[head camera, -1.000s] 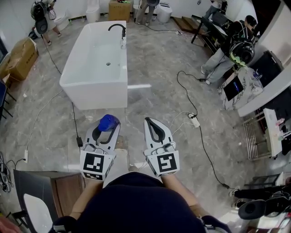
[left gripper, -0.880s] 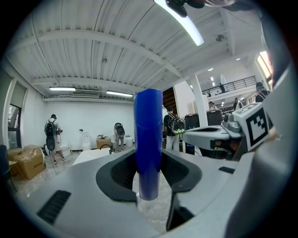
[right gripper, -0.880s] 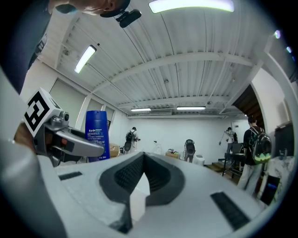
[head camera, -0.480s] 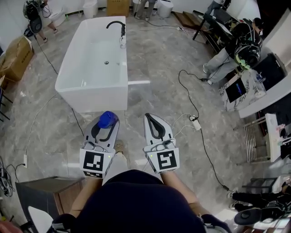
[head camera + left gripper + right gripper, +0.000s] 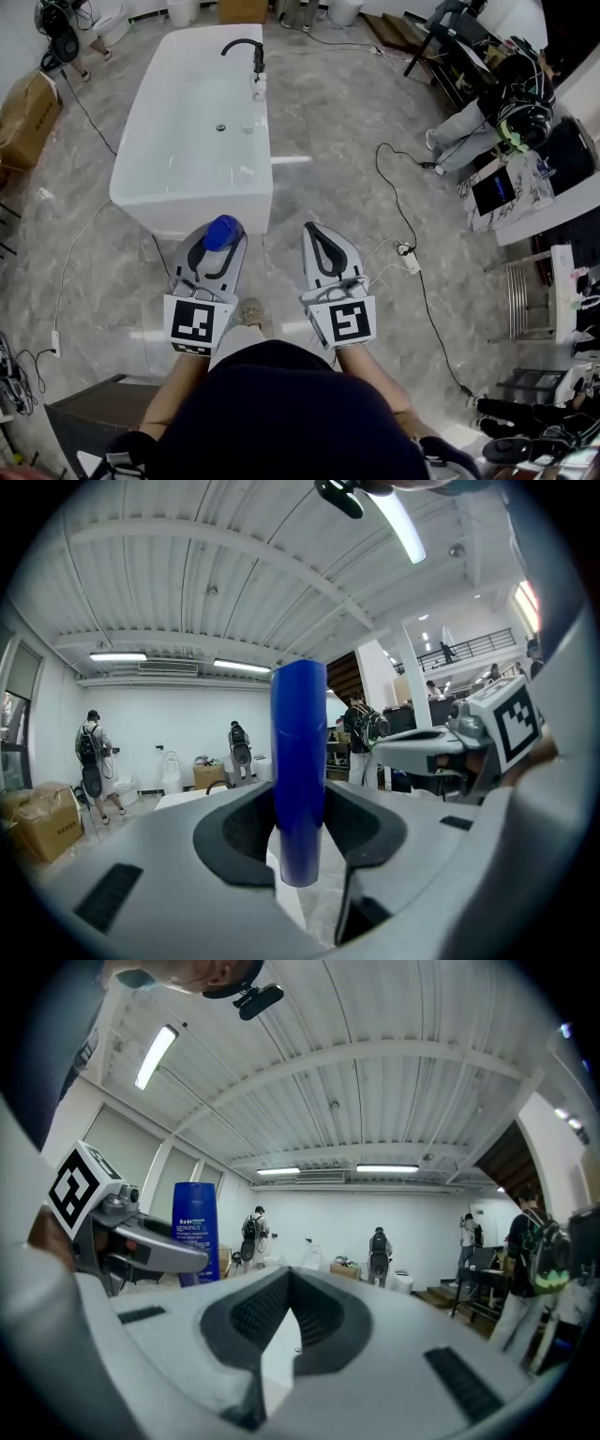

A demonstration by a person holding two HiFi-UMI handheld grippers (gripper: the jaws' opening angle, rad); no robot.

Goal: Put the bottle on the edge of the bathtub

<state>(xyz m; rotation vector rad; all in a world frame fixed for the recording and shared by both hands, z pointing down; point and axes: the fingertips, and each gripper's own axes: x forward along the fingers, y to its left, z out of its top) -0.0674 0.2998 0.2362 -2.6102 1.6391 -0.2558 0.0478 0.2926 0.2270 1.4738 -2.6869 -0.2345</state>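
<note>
Presently, item by item.

- Left gripper [image 5: 218,242]: jaws clamped on the sides of a blue bottle [image 5: 221,230], which stands upright between them with its rounded top uppermost.
- Bottle's place: in the air over the grey marbled floor [image 5: 328,141], close to the near end of the bathtub [image 5: 192,204], not on its rim. The right gripper view shows white print on the bottle's face.
- Right gripper [image 5: 312,227]: jaws together at the tips, nothing between them. It is held level beside the left gripper, the two apart.
- Bathtub: white, freestanding, with a black faucet [image 5: 246,49] at the far right corner.
- Surroundings: a cardboard box [image 5: 23,117] left of the tub, a white power strip [image 5: 410,258] with a black cable on the floor, and a seated person [image 5: 487,131] at the right.
</note>
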